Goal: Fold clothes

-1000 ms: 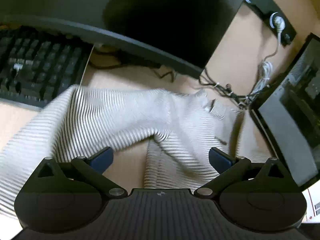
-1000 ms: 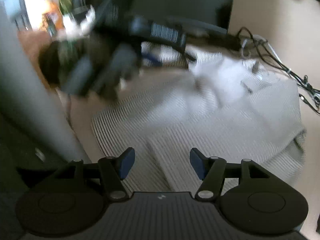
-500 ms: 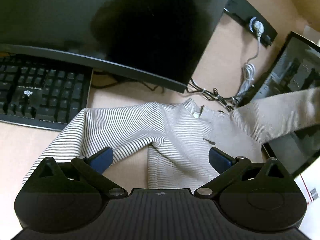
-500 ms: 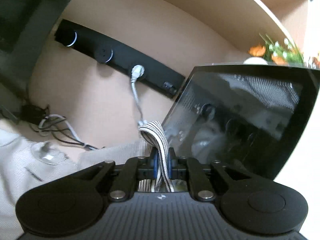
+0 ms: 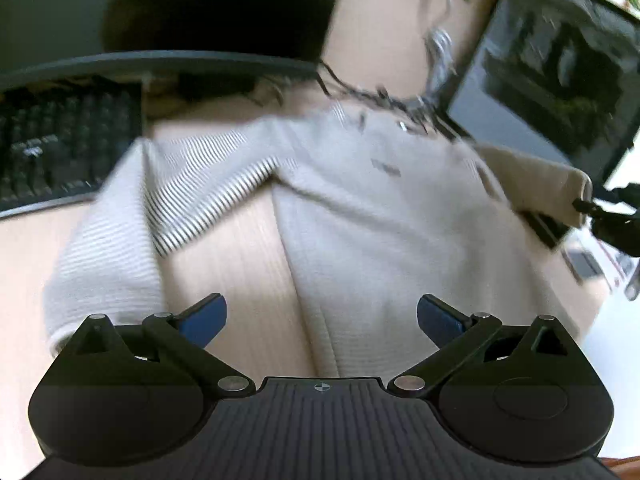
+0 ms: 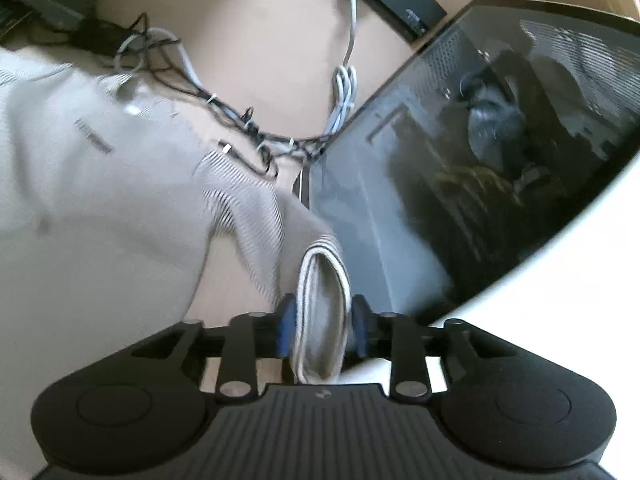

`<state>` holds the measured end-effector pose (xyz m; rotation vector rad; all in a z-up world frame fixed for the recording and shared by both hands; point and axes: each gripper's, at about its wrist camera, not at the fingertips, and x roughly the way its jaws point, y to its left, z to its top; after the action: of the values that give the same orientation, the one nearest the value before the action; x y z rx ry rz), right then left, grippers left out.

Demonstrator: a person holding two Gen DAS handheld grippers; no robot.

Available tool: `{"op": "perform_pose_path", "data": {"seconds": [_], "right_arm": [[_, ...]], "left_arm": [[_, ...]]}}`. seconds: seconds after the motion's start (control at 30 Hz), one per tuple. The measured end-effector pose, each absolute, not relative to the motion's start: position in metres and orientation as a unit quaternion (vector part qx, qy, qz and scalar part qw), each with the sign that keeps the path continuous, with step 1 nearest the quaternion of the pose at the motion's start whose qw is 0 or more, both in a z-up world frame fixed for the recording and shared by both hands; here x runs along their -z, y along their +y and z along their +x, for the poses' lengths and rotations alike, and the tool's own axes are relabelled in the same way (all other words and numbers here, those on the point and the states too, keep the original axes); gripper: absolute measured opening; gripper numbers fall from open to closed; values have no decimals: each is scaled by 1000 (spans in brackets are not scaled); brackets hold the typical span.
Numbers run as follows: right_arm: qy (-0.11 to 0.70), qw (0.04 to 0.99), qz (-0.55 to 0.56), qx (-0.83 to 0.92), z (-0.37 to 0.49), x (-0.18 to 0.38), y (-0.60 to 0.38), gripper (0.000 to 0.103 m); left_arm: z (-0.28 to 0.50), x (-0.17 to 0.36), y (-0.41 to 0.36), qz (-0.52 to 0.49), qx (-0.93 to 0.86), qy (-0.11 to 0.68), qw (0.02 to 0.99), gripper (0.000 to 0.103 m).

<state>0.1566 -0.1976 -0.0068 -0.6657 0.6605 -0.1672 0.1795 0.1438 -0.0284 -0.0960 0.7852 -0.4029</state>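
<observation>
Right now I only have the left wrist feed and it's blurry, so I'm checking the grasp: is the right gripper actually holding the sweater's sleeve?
Observer: Yes. In the right wrist view the right gripper is shut on the striped sleeve cuff, which is doubled over between the blue pads.
Operator: Is anything close beside that grip?
Observer: A glass-sided computer case stands right beside the cuff.
Operator: What lies behind the striped sweater?
Observer: A tangle of cables, with a white cord running up to a black power strip.
</observation>
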Motion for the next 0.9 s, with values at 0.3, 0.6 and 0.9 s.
{"op": "perform_pose_path", "data": {"seconds": [0.3,0.6,0.9], "right_arm": [[378,867,-311,-95,53,27,-181,46],[340,881,-295,-148,48,66,-187,33],[248,938,-183,-158,76,-8,-239,3]], "left_arm": [[147,39,122,0,211,387,898,103],[106,33,90,37,184,375,908,103],[103,30,75,70,81,355,929,103]]}}
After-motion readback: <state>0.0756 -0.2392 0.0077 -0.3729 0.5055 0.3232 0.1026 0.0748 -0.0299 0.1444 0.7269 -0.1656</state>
